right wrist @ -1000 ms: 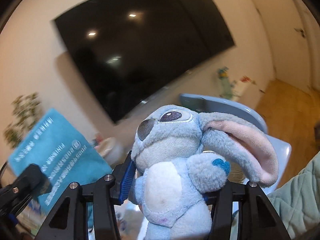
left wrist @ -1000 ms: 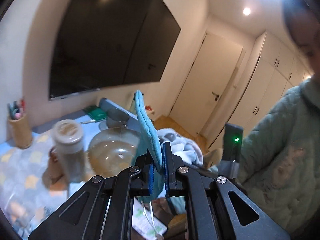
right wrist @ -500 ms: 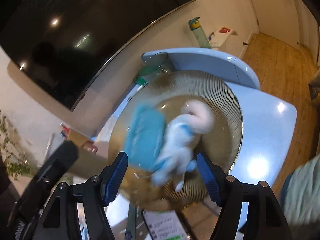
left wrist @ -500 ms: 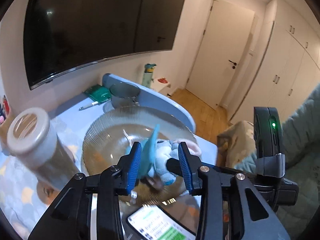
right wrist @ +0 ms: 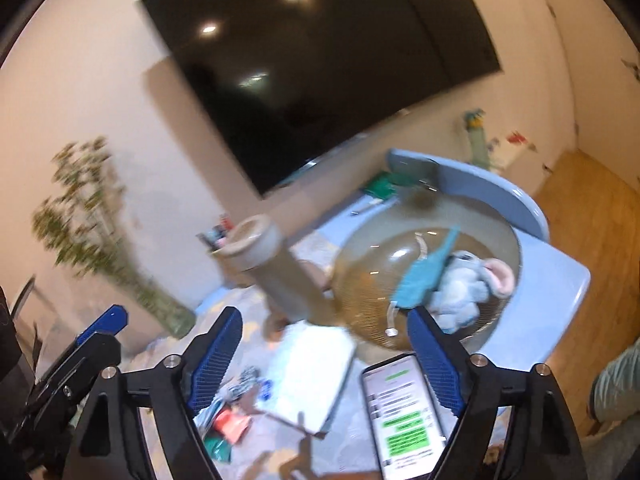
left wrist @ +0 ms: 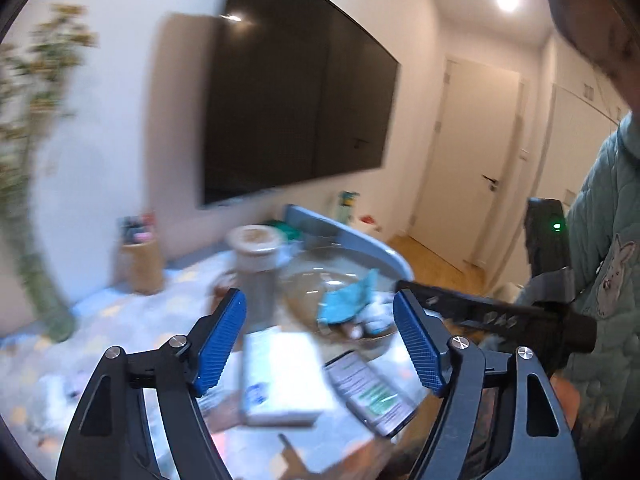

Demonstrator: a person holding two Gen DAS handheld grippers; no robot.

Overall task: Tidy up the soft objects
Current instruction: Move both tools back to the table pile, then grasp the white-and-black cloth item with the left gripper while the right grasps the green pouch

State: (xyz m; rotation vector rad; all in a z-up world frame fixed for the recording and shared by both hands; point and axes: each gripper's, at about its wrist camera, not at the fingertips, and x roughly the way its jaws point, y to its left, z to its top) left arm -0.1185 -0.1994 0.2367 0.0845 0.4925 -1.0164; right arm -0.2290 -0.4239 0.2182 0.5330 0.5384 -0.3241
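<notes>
Cluttered blue surface point(right wrist: 560, 280) close under both claws: the left claw point(left wrist: 320, 344) and right claw point(right wrist: 324, 350) have just been opening and hang released with nothing between the jaws, above a white packet point(right wrist: 308, 380) and a lit phone point(right wrist: 404, 420). Further off, the blue plush toy point(right wrist: 468, 284) and teal cloth point(right wrist: 420, 280) lie in the glass bowl point(right wrist: 368, 280) near the surface's far edge. A careless swing could topple the tall jar point(right wrist: 276, 268) just beside the bowl; open room lies only above.

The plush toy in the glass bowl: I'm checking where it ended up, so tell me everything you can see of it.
The plush toy is soft pale-blue fabric with one long ear, pink inside, flopped toward the right. It lies on its side inside the ribbed glass bowl, against the near right wall, touching the teal cloth pouch beside it. Nothing grips it. Its face is too blurred to make out.
</notes>
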